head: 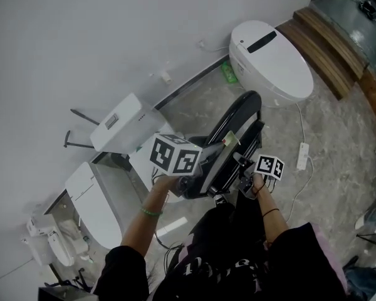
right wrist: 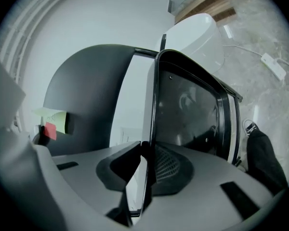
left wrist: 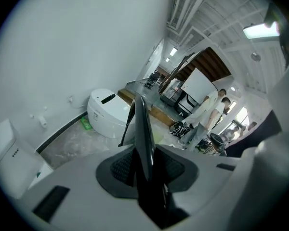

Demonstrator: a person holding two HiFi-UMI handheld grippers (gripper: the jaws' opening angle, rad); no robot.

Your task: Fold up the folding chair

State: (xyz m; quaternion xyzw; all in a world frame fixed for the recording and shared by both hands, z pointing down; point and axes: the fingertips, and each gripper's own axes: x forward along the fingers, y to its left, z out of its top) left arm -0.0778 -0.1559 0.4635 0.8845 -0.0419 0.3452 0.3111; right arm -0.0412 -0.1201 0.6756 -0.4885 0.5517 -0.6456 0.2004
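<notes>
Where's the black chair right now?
In the head view, the chair sits in the middle, pinched between the left claw and the right claw, with the white toilet just beyond it.

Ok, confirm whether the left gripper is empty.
No, the left gripper is shut on a thin black edge of the folding chair, which stands between its pads.

White toilet (head: pixel 272 61) by wall, power strip (head: pixel 302 156) on floor, wooden platform (head: pixel 329 46)
</notes>
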